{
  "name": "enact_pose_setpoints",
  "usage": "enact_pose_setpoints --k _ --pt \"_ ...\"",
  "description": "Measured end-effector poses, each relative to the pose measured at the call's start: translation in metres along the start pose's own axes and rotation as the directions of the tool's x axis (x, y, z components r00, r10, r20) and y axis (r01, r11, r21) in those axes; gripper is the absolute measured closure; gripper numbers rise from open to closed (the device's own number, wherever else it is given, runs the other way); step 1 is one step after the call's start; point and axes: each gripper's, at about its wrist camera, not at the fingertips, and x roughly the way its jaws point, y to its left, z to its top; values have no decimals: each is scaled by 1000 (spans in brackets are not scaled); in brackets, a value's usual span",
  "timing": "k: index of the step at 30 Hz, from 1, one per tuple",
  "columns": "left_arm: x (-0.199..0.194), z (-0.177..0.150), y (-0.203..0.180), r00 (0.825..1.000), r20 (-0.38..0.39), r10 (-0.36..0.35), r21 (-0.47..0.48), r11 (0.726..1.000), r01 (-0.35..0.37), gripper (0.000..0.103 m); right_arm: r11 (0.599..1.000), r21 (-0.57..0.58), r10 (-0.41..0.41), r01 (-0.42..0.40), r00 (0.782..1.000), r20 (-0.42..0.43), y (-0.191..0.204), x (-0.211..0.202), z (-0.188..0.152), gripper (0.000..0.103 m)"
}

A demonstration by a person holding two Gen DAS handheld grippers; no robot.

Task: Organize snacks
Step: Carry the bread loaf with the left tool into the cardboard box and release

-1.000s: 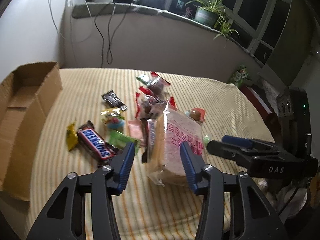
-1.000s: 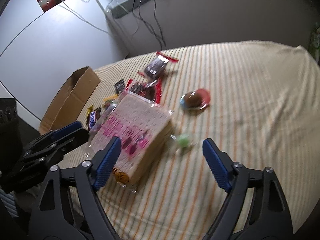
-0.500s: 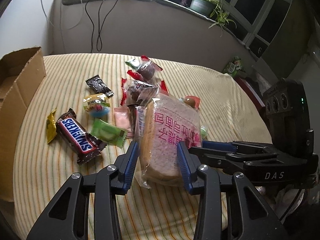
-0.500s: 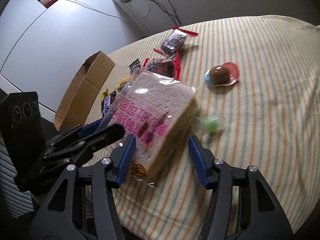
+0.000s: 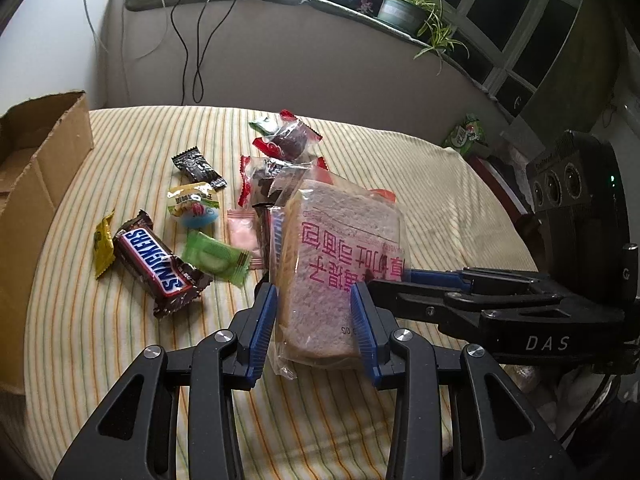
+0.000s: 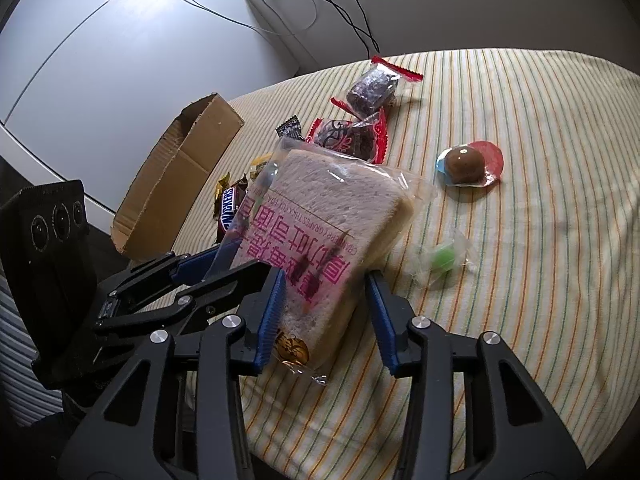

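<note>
A clear bag of sliced bread with pink print (image 5: 340, 264) is lifted at its near end above the striped cloth; it also shows in the right wrist view (image 6: 320, 232). My left gripper (image 5: 314, 304) is shut on the bag's near end. My right gripper (image 6: 324, 292) is shut on the same bag from the right side. Loose snacks lie to the left: a Snickers bar (image 5: 156, 260), a green packet (image 5: 216, 256), a yellow-blue jelly cup (image 5: 194, 206).
An open cardboard box (image 5: 36, 168) stands at the table's left edge, also seen in the right wrist view (image 6: 176, 176). Red-wrapped cakes (image 6: 372, 88) lie behind the bread. A chocolate ball cup (image 6: 466, 164) and a green candy (image 6: 442, 258) lie to the right.
Both grippers have closed in on the bread bag, their jaws narrowing from wide open to gripping it. The bag's near end has come up off the cloth.
</note>
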Motion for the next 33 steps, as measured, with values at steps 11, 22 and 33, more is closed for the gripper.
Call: enact_pose_setpoints --k 11,22,33 --pt "-28 0 1 998 66 23 3 1000 -23 68 998 -58 4 -3 1000 22 24 -8 13 61" --pt "-67 6 33 984 158 82 -42 996 -76 68 985 -172 34 -29 999 27 78 2 42 61" --pt "-110 8 84 952 243 186 -131 979 -158 68 956 -282 93 -86 996 13 145 25 65 61"
